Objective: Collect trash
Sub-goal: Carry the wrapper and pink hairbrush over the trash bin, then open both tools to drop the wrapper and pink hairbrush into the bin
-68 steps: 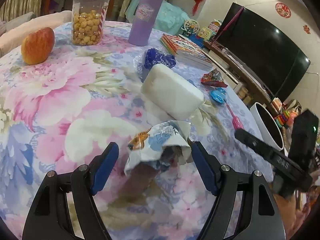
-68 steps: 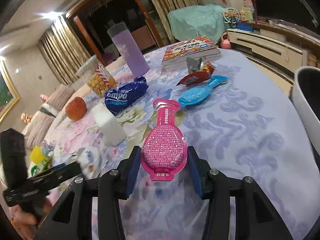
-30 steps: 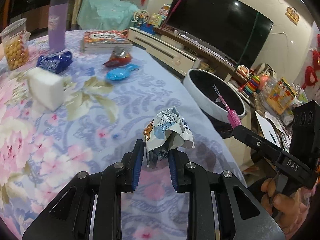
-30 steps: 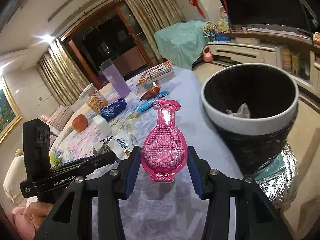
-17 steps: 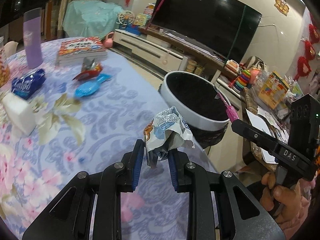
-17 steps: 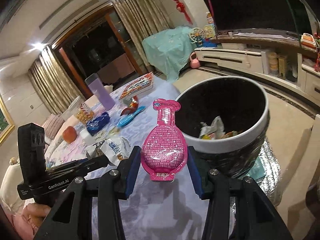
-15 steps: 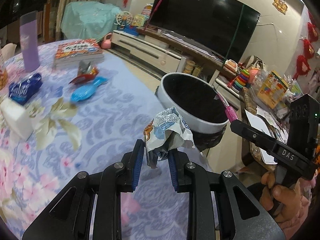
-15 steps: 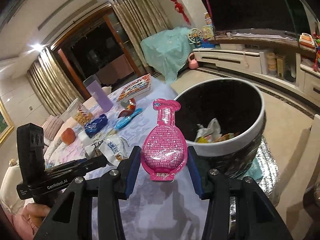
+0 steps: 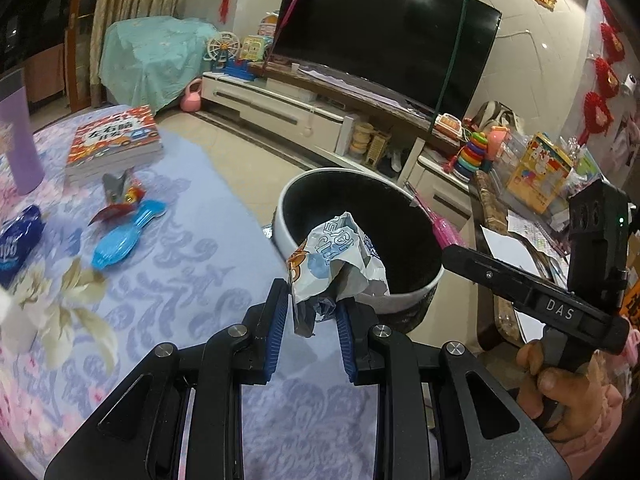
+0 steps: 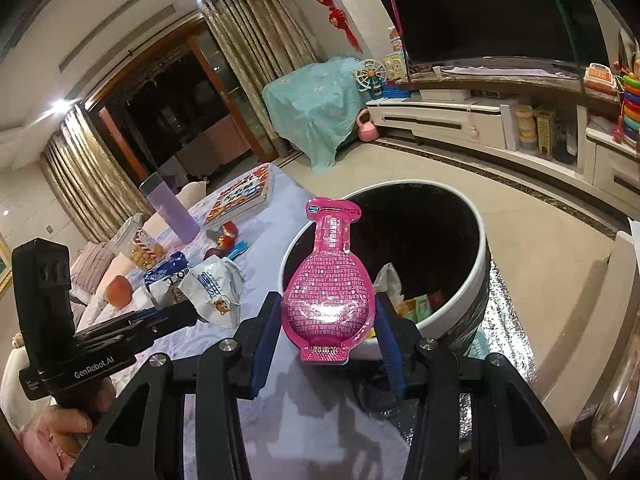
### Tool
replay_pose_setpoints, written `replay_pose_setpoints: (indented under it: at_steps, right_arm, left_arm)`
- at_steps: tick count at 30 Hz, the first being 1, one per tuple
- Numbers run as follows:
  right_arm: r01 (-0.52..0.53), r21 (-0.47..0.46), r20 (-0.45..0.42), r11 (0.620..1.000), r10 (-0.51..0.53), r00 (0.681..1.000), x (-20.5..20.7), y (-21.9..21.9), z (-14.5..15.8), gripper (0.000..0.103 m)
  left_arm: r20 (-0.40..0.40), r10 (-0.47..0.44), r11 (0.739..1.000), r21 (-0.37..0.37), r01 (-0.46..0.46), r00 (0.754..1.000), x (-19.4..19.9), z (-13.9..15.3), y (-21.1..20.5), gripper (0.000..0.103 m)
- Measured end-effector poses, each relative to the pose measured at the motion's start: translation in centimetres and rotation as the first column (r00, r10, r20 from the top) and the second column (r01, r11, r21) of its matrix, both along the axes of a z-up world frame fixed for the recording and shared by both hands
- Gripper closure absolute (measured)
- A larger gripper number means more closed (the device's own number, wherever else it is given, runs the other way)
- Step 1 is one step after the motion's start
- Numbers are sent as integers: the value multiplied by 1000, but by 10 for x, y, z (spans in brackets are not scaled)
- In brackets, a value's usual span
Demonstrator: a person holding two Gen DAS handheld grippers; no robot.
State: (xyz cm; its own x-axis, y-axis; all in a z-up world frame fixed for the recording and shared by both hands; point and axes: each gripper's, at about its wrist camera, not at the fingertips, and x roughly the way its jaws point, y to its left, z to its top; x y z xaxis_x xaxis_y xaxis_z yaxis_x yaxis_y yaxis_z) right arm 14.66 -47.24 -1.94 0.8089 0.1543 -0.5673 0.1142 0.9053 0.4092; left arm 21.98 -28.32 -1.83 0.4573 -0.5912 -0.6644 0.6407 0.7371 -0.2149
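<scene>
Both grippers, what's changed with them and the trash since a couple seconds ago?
The left gripper closed on the crumpled wrapper and lifted it off the table; both grippers swung toward the bin. The right gripper still clamps the pink packet. Nothing released yet.

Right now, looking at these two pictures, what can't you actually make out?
- Bin contents: right wrist view shows only a few scraps; the pink packet and the near rim hide the rest.
- Crumpled wrapper: left wrist view, its print is folded and unreadable.
- White block: left wrist view, cut off by the left edge and blurred.
- Snack jar: right wrist view, too small to identify its contents.
</scene>
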Motion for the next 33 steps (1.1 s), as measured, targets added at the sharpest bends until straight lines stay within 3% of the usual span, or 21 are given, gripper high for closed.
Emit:
replay_pose_setpoints:
  at_steps: [14,33]
  right_arm:
    - [9,-9,-51,1000,-9,999,24,-25,-3,56]
    - [7,-10,-97,1000,-8,995,42,-42,-8,56]
  left_arm:
    - [0,-27,997,66,27,1000,24,-2,-47,80]
    - [-37,-31,992,124,35,999,45,-15,-71,79]
